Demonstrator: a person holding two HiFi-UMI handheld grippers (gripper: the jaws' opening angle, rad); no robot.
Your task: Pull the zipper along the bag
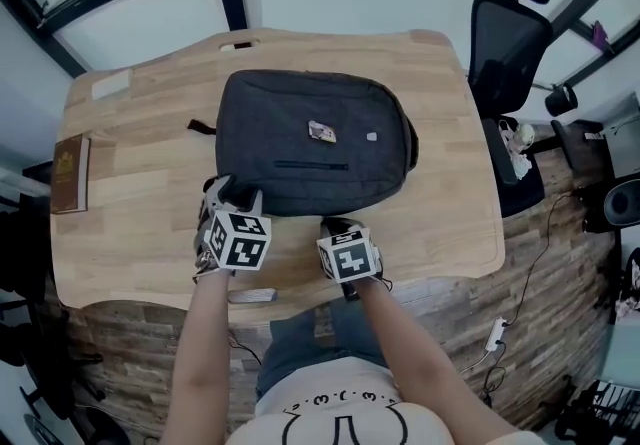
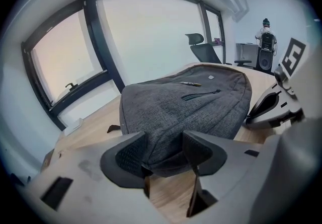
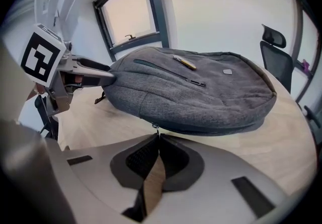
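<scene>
Forearms (image 1: 205, 353) are seen nearest, a gripper in each hand. The zipper pull (image 3: 156, 127) is pinched in the closed right gripper (image 3: 157, 137). The near-left corner of the bag (image 1: 310, 143) is clamped in the wide-set left gripper (image 2: 163, 145). Risks: the pull may be lost if tugged off-line, and the bag dragged if the left hold slips. The bag is laid mid-table (image 1: 130, 233), on wood. An office chair (image 1: 505, 43) is set by the right edge, w/ windows (image 2: 151, 36) beyond.

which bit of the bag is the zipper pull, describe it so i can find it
On the wooden table lies a dark grey backpack. Along its near edge, a small metal zipper pull hangs down, pinched by the right gripper; the front pocket zip sits on top.
</scene>
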